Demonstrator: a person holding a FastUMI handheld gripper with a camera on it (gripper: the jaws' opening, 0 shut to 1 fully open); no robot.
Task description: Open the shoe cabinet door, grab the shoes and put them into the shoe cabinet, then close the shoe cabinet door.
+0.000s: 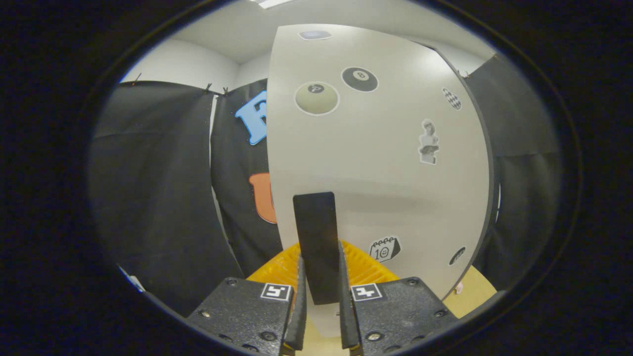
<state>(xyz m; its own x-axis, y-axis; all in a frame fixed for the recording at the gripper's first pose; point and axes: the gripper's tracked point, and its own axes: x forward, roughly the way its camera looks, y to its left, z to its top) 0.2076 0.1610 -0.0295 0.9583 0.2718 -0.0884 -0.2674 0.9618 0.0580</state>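
The pale shoe cabinet door (pixel 376 148) stands right in front of me, with several stickers on its face. A dark flat handle (pixel 316 232) sticks out from the door near its left edge. My gripper (pixel 320 277) is shut on that handle, one finger pressing each side of it. No shoes show.
Black cloth walls hang to the left (pixel 158 198) and to the right (pixel 524 163) of the door. A tan floor patch (pixel 474 291) shows below the door's right corner. White wall and ceiling lie above.
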